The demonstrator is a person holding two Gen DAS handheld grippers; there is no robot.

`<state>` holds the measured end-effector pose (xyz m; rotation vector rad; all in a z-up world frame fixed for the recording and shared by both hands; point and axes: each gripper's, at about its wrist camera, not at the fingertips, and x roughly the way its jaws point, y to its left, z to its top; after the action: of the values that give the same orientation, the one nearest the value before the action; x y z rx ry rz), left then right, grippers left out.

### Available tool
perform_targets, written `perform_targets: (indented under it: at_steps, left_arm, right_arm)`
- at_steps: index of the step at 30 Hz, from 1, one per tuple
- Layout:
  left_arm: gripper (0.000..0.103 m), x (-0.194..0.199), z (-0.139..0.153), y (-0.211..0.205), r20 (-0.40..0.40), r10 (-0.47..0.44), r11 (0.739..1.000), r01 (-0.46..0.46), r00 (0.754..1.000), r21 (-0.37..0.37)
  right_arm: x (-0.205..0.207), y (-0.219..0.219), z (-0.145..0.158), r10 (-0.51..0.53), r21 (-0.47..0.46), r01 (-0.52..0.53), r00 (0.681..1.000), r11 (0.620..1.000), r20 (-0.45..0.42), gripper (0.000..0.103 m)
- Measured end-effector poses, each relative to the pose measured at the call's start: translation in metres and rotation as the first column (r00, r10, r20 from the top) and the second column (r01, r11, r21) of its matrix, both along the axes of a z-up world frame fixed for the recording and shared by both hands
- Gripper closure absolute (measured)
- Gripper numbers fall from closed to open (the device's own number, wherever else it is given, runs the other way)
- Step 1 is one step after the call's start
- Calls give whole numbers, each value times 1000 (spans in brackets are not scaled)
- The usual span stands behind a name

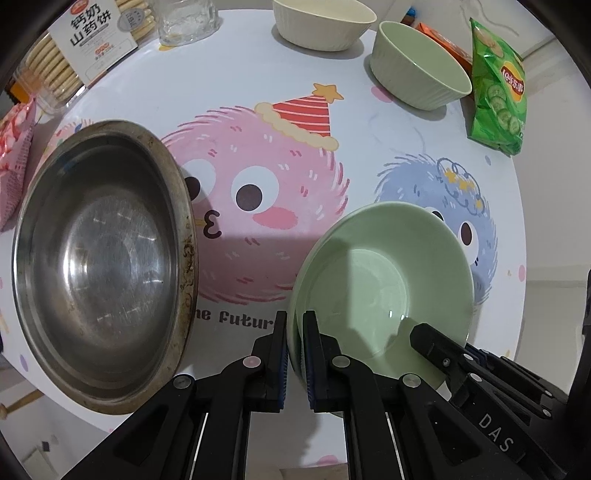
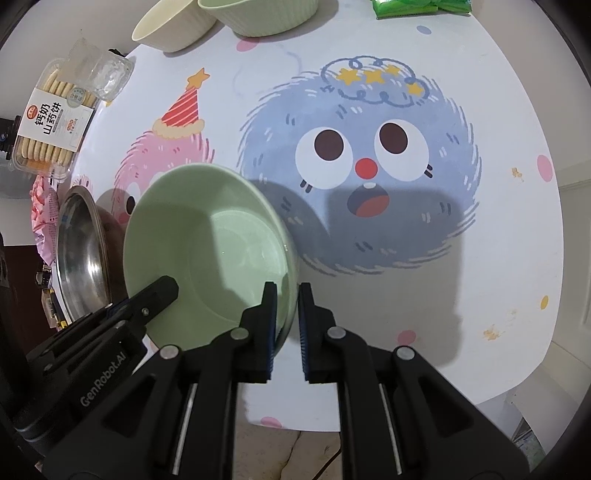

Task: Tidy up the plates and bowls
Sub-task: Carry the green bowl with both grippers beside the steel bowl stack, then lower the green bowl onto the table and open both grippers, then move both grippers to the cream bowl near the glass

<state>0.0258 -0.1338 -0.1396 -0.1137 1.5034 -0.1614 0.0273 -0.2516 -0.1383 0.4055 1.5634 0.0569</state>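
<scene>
A pale green plate is held tilted above the round table by both grippers. My left gripper is shut on its left rim. My right gripper is shut on its right rim; the plate fills the left of the right wrist view. A steel plate lies to the left of it, also seen in the right wrist view. A ribbed green bowl and a cream bowl stand at the table's far side.
The round table has a cartoon-print cover. A biscuit box, a glass, a green crisp bag and a pink packet lie around its edge.
</scene>
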Motion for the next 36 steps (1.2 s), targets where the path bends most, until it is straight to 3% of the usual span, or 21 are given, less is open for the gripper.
perform_targets:
  at_steps: [6, 9, 11, 12, 16, 20, 25, 36]
  left_arm:
    - [94, 3, 3, -1, 7, -3, 1000, 3, 1000, 4]
    - [86, 3, 5, 3, 8, 1, 1000, -1, 1000, 7]
    - [76, 4, 8, 5, 12, 5, 1000, -5, 1000, 0]
    - [74, 4, 10, 6, 21, 7, 1000, -8, 1000, 2]
    - [47, 10, 21, 12, 51, 28, 1000, -27, 998, -15]
    - [26, 17, 34, 21, 71, 54, 997, -49, 996, -66]
    - [0, 27, 45, 30, 91, 80, 993, -71, 993, -96]
    - [0, 77, 62, 37, 113, 99, 989, -85, 989, -123]
  right_arm:
    - [1, 1, 2, 9, -3, -9, 1000, 1000, 3, 88]
    - [1, 1, 7, 8, -10, -8, 1000, 1000, 18, 81]
    - [2, 1, 11, 10, -9, -9, 1000, 1000, 29, 60]
    - [3, 1, 13, 10, -10, -10, 999, 1000, 38, 56]
    - [6, -3, 26, 5, -35, -2, 997, 999, 77, 53]
    - [10, -16, 39, -33, -43, 38, 993, 998, 112, 30]
    - [21, -30, 55, -50, -51, 58, 987, 997, 153, 11]
    - [74, -29, 85, -34, -42, 44, 976, 998, 217, 5]
